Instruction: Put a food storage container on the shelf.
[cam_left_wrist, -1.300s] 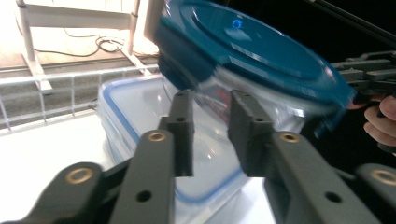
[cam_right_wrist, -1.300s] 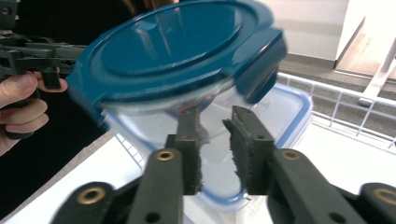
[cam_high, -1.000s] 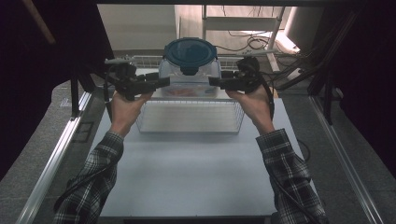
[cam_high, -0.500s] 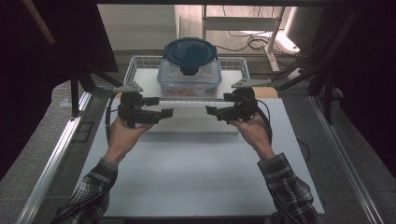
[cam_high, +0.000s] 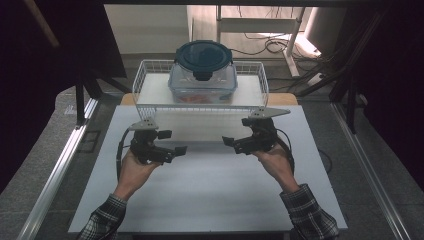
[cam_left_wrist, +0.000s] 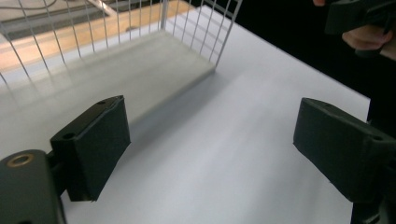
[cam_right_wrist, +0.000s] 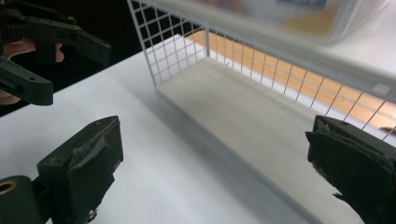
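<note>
Overhead, container (cam_high: 202, 70) in basket (cam_high: 145, 72); right tongs (cam_right_wrist: 210, 172) view: basket base.

Dark-blue-lidded container (cam_high: 202, 70), white wire basket (cam_high: 142, 82)

Plaid flannel sleeves, dark and pale checks, cuffed at both wrists. Left tongs (cam_high: 176, 142) and right tongs (cam_high: 228, 141): matte black bodies, blocky rectangular jaws faced with dark pads, frayed at the edges on the right pair. Grey three-cornered plate atop each. Black cable looping from each. Brass-coloured insert near the jaw base.
</note>
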